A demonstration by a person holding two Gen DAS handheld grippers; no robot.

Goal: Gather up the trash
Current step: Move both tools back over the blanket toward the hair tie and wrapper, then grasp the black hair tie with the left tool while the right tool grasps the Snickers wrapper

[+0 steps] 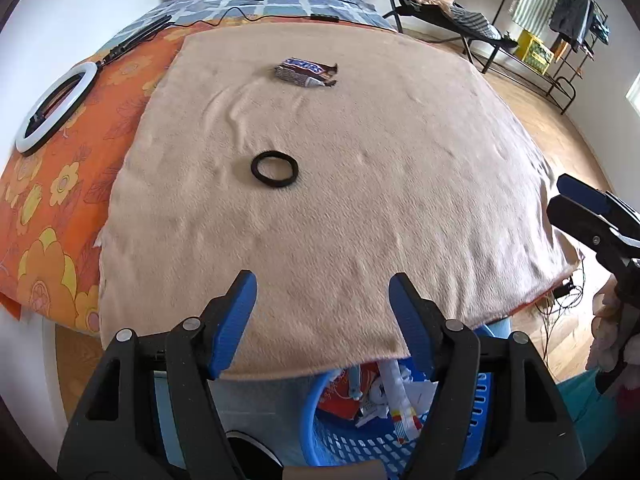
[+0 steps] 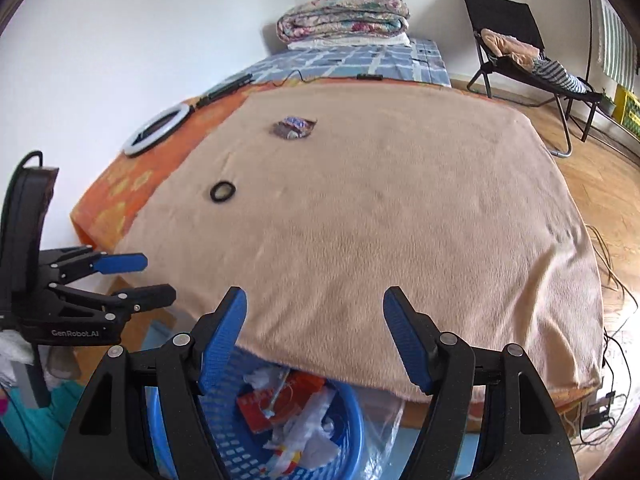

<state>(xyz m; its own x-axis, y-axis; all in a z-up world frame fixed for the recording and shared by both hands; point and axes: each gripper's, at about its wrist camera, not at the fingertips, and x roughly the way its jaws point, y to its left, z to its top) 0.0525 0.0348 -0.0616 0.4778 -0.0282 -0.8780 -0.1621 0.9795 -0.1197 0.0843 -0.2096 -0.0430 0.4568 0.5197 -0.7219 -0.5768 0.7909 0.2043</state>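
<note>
A crumpled Snickers wrapper (image 1: pixel 306 72) (image 2: pixel 295 128) lies far back on the beige blanket (image 1: pixel 360 208) (image 2: pixel 380 220). A black hair tie (image 1: pixel 275 169) (image 2: pixel 222 191) rests nearer, towards the left. Below the blanket's near edge stands a blue basket (image 1: pixel 360 444) (image 2: pixel 240 456) filled with paper and wrappers. My left gripper (image 1: pixel 322 284) (image 2: pixel 160 278) is open and empty over the near edge. My right gripper (image 2: pixel 314 300) (image 1: pixel 558 190) is open and empty too, hovering above the basket and the blanket edge.
A white ring light (image 1: pixel 56 110) (image 2: pixel 156 130) lies on the orange flowered sheet (image 1: pixel 48 216) at left. A folded quilt (image 2: pixel 344 16) sits at the bed's far end. A black folding chair (image 2: pixel 516 52) and a clothes rack (image 1: pixel 560 24) stand on the wooden floor at right. Cables (image 2: pixel 612 280) trail by the bed.
</note>
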